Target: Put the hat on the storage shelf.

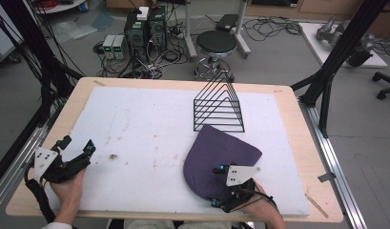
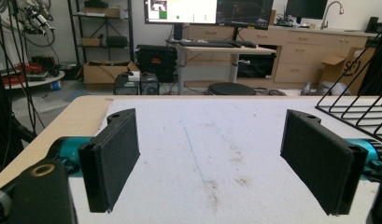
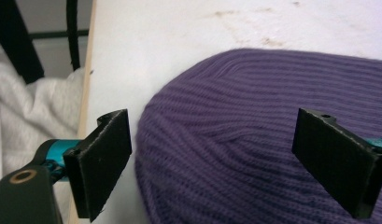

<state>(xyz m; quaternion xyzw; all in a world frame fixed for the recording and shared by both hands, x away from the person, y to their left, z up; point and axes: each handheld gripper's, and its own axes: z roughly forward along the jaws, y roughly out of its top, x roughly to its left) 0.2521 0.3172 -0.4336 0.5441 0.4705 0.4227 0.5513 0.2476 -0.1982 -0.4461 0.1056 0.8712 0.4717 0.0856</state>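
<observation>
The right gripper (image 3: pixel 212 163) hovers wide open over the near rounded end of the purple ribbed knit beanie (image 3: pixel 254 140), one jaw at its edge and one above the knit. The beanie lies flat on the white-covered tabletop (image 1: pixel 135 129), just before a black wire triangular rack (image 1: pixel 219 102). The left gripper (image 2: pixel 212 158), also wide open and holding nothing, sits well apart at the tabletop's near left.

Hat (image 1: pixel 221 155): purple ribbed knit cloth, matt.
Rack (image 1: pixel 218 105): thin black metal wire.
Tabletop (image 1: pixel 78 98): pale wood; white mat (image 1: pixel 145 129) rough, stained.
</observation>
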